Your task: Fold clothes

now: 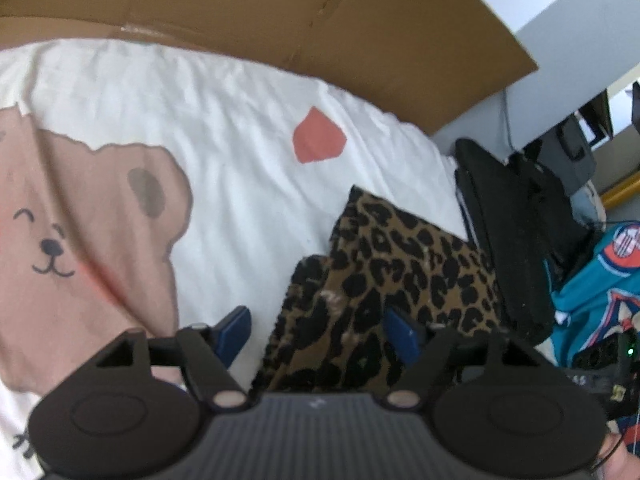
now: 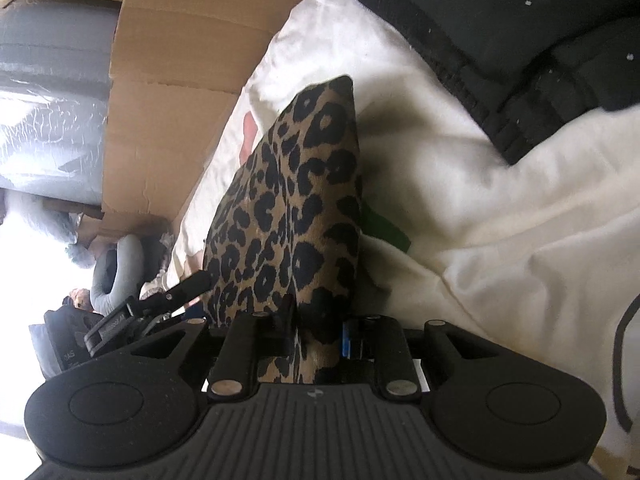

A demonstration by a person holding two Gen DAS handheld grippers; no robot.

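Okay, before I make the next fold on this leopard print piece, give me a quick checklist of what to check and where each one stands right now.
1. Right gripper clamped on the leopard print garment: ok.
2. Left gripper gripping the cloth: not ok, jaws apart with fabric between them.
3. Garment lifted off the white bear-print sheet: ok on the right side.
4. Black clothing clear of the fold path: ok, it lies apart.
5. Existing folds aligned: cannot tell.
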